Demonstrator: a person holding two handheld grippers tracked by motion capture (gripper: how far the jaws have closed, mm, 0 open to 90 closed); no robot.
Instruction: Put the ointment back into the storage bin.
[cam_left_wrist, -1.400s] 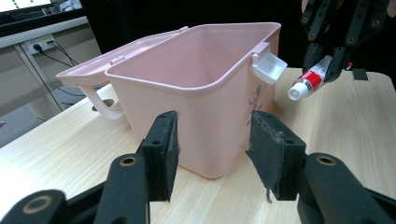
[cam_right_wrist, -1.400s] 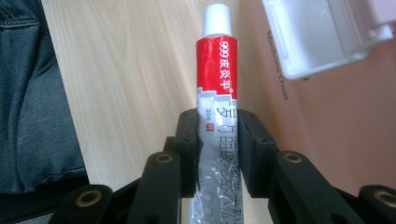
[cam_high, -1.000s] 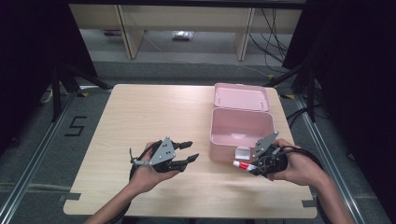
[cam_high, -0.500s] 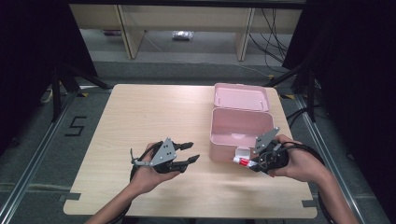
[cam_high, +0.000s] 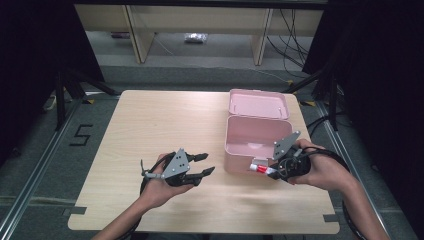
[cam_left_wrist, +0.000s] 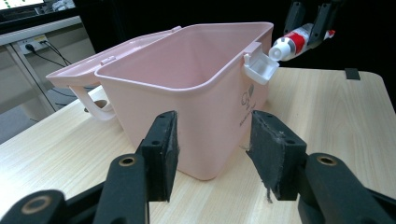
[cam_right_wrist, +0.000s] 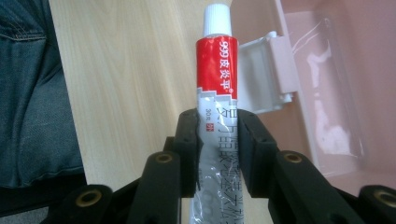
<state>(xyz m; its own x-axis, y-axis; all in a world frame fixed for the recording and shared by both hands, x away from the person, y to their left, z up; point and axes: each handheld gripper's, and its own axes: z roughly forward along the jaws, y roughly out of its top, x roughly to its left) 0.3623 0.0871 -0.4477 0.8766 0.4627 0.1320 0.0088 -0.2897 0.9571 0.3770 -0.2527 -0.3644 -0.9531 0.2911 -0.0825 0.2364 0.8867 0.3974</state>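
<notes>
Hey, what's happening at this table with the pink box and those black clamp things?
A person sits at a wooden table holding a two-jaw gripper in each hand. The right gripper is clamped on a red-and-white ointment tube, holding it beside the front latch of an open pink box, just outside the rim. The tube is not in the box yet. The left gripper rests near the box with its jaws open and empty. The box's lid lies folded back behind it.
</notes>
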